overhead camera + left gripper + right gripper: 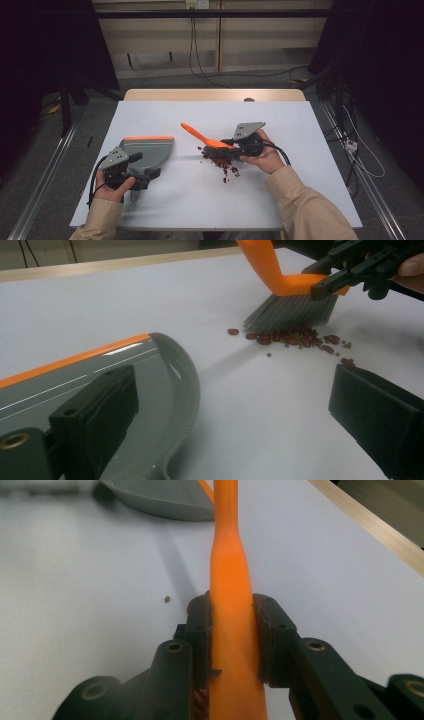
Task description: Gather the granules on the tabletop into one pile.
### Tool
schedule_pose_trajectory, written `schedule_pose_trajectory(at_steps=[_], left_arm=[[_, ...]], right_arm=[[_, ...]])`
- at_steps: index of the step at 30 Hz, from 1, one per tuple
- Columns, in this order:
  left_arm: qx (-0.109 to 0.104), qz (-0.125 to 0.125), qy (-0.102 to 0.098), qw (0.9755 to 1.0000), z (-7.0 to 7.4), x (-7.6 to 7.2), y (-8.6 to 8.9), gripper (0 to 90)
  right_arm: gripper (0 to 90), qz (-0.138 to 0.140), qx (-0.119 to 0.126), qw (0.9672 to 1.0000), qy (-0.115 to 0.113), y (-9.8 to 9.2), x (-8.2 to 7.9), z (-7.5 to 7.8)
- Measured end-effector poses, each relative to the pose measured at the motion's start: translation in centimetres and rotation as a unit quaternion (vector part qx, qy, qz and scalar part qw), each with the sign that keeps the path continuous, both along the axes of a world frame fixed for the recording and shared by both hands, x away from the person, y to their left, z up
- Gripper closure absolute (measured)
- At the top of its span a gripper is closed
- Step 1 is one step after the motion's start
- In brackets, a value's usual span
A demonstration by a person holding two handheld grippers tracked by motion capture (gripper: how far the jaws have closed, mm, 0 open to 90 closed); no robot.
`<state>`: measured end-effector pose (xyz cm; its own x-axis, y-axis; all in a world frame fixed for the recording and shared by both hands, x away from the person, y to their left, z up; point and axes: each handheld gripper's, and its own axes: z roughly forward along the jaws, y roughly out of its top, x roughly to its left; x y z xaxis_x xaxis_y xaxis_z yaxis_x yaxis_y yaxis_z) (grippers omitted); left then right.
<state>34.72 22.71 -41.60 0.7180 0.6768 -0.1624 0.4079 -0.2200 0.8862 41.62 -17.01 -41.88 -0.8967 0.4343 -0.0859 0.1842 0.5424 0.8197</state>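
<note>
Right gripper point(232, 640) jaws clamp the orange brush point(231, 610).

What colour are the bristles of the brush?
The bristles of the brush are grey; its handle is orange. The left gripper view shows this best.

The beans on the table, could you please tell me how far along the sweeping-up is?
Done: the right gripper is clamped on the orange brush, and the red beans are mostly gathered in a heap under its bristles. In hand: the brush is at the heap, with the grey dustpan beside the left gripper; whether it is gripped is unclear. Left: the pan looks empty, so all the beans remain to be swept in, stragglers included.
</note>
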Motion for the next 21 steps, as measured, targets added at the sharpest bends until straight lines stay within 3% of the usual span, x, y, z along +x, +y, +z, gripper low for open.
schedule_pose_trajectory(at_steps=[7, 16, 21], left_arm=[[-0.004, -0.001, 0.0, 1.0, 0.0, 0.1, 0.0, 5.5], [-0.003, -0.001, 0.002, 1.0, 0.0, 0.2, 0.0, 5.5], [-0.003, 0.0, 0.002, 1.0, 0.0, 0.1, 0.1, 5.5]], right_arm=[[71.8, -0.016, 0.022, 0.9996, -0.011, -0.1, 1.1, 0.6], [71.8, -0.018, 0.021, 0.9994, -0.02, 1.9, 3.7, 0.5], [71.8, -0.004, 0.002, 0.9997, -0.024, 3.3, 4.4, 0.0]])
